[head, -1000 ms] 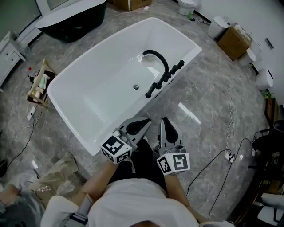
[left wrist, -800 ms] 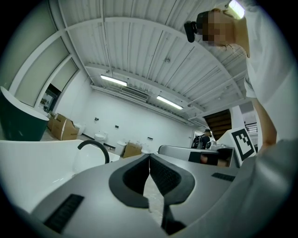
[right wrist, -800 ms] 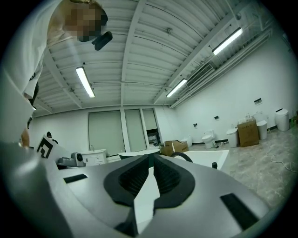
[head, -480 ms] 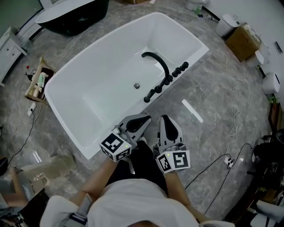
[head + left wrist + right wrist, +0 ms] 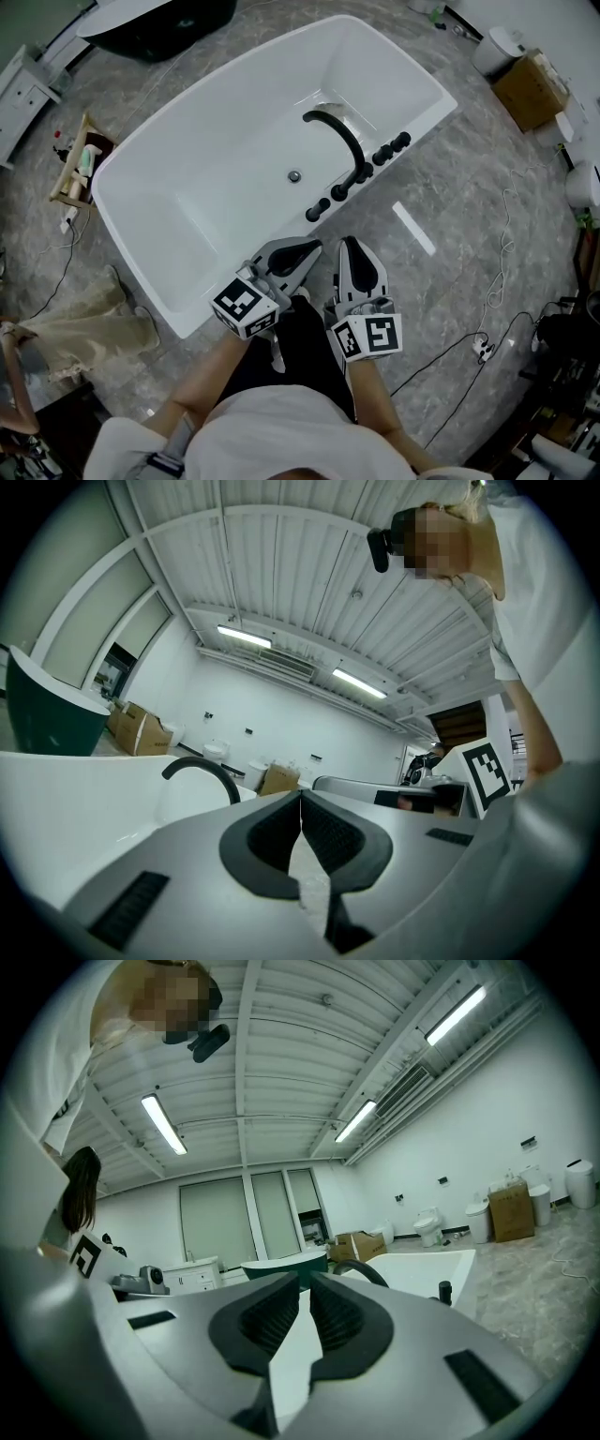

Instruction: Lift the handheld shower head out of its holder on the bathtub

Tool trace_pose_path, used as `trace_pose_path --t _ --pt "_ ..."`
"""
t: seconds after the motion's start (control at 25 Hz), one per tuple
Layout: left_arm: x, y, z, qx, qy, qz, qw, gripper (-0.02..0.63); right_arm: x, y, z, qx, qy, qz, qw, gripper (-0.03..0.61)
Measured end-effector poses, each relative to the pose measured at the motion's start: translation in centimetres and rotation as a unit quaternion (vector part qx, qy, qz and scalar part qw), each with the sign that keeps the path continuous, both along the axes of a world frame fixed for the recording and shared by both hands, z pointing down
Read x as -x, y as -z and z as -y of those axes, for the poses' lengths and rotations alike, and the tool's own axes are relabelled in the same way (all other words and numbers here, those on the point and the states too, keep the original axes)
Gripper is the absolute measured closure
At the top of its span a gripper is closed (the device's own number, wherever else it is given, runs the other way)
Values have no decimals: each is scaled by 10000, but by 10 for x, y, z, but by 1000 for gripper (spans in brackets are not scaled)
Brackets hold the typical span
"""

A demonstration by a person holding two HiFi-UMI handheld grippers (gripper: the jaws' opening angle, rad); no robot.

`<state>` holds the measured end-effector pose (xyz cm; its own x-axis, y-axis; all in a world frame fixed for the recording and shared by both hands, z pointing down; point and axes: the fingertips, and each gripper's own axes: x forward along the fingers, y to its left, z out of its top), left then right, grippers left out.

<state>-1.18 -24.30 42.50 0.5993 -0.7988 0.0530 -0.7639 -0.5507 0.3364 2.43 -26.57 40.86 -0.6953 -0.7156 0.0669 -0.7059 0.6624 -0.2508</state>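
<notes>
So the black handheld shower head sits in its holder at the near end of the row of black fittings on the white bathtub rim. It looks stood on end, long axis up-down, but it's too small to tell which way it faces. The left gripper and right gripper hang side by side just off the tub, jaws pressed together on nothing.
</notes>
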Motion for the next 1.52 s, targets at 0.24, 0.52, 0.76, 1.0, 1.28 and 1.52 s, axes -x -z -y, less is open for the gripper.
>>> trace_pose_path --t 0.24,0.52,0.76,1.0,1.28,1.52 --pt "14 -17 29 77 216 -47 9997 603 11 -15 32 -99 103 -148 9998 466" --pt "33 -47 56 245 615 -128 9977 603 25 -48 64 -65 284 -330 9990 382" --pt "49 -77 72 385 873 -128 9954 603 43 -88 78 20 577 -599 9965 382" --pt "59 -109 82 523 971 -129 9938 603 58 -123 85 1 774 -903 9929 382" --pt "66 -140 94 600 1091 -116 9921 603 64 -159 95 40 930 -1032 9903 382" --pt "71 -166 101 705 1227 -137 9898 603 73 -190 99 20 1183 -1175 9860 382"
